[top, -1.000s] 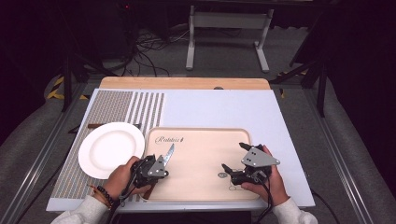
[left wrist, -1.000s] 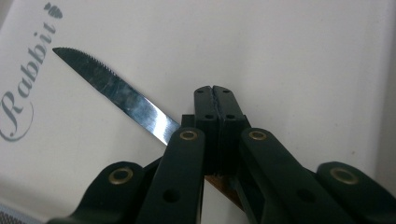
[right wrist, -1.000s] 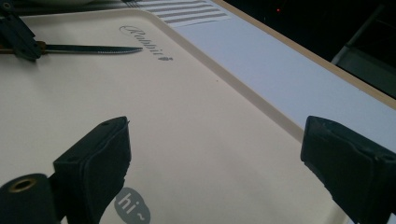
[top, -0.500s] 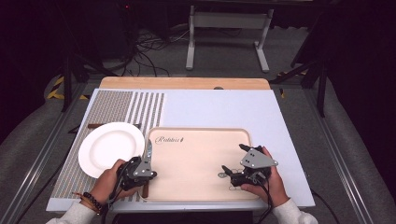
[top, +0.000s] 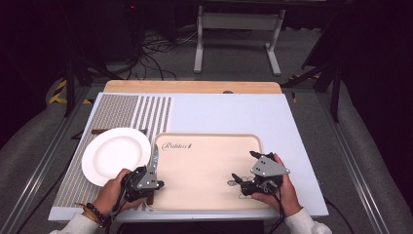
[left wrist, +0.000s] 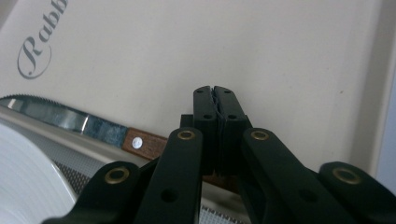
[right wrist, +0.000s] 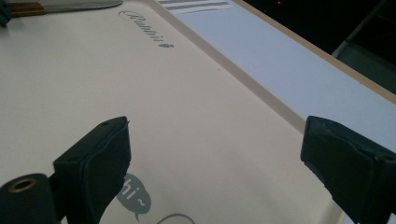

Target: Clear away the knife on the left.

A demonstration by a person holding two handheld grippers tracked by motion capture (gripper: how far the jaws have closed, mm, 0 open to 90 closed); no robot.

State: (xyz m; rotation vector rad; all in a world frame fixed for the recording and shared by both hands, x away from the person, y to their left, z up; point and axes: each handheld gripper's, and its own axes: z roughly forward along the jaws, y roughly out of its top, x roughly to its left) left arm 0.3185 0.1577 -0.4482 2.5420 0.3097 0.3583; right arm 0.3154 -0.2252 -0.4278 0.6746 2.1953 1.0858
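Observation:
A knife with a serrated blade (top: 155, 158) (left wrist: 56, 114) and a brown wooden handle (left wrist: 142, 142) lies along the left rim of the beige tray (top: 209, 137) (left wrist: 280, 56). My left gripper (top: 157, 184) (left wrist: 215, 93) sits at the tray's front left corner, its jaws pressed together with the knife's handle running in under them. A white plate (top: 116, 155) rests just left of the blade. My right gripper (top: 242, 167) (right wrist: 215, 144) stands open over the tray's front right part, nothing between its fingers.
The tray (right wrist: 140, 93) and plate sit on a pale blue table top (top: 234, 112), with a grey striped mat (top: 122, 112) under the plate. A wooden strip (top: 195, 87) edges the far side. Beyond are a dark floor, cables and a metal stand (top: 234, 29).
My left gripper has shifted left toward the tray's rim. The knife has swung with it, from pointing up and right over the tray to lying along the left rim. The right gripper has kept still.

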